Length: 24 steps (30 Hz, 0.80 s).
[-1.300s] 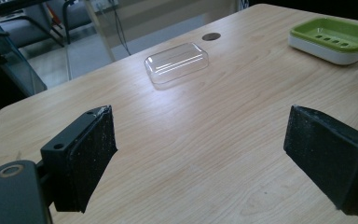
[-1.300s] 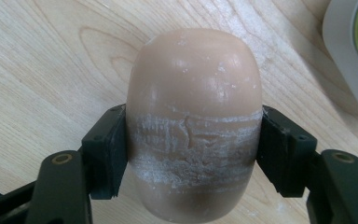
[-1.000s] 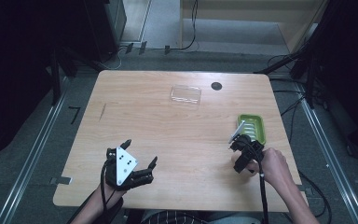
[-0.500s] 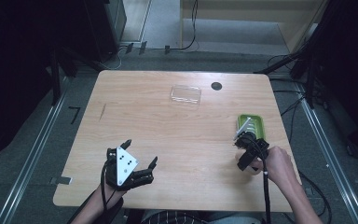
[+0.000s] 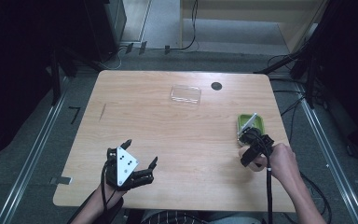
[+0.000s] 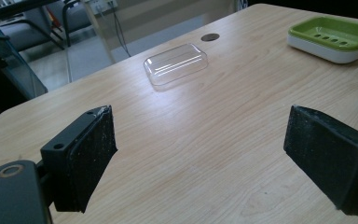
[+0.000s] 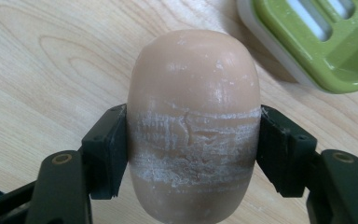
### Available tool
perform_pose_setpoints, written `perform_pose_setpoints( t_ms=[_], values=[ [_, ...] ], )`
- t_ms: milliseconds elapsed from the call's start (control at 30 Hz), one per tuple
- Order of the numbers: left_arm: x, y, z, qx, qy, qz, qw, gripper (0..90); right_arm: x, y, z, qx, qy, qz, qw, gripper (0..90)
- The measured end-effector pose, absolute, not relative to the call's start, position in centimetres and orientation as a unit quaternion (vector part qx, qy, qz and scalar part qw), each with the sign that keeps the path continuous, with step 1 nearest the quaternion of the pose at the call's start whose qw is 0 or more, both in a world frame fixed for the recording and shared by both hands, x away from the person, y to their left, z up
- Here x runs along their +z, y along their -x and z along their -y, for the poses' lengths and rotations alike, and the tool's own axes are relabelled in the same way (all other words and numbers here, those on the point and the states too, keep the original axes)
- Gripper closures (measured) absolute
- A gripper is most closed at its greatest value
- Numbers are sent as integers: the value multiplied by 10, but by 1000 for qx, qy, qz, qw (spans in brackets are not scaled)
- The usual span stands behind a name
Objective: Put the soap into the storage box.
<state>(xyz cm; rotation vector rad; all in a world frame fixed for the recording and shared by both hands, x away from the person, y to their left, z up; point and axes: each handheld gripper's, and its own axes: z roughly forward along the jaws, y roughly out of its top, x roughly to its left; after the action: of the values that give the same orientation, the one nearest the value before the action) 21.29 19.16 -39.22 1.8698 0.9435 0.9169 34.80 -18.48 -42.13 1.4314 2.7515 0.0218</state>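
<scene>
Here, right hand-held gripper (image 7: 193, 154) clamping soap bar (image 7: 193, 126), left hand-held gripper (image 6: 200, 158) spread.

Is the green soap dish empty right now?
Empty: the green soap dish shows bare drain slots; the soap bar sits clamped in the right gripper.

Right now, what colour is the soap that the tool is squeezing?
The soap is pale peachy beige with whitish scuff marks, clearest in the right gripper view.

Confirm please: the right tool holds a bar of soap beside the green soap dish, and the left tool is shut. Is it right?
Not quite. The left tool is open, as the left gripper view shows. The right tool does hold the bar of soap beside the green soap dish.
</scene>
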Motion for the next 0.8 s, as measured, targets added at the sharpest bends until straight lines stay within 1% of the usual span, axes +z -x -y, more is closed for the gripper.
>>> perform_pose_setpoints(
  t_ms=[800],
  values=[
    [-392, -214, -191, 364, -745, -374, 416, 97, -414, -370, 200, 14, -499, -866, 25, 333]
  ],
)
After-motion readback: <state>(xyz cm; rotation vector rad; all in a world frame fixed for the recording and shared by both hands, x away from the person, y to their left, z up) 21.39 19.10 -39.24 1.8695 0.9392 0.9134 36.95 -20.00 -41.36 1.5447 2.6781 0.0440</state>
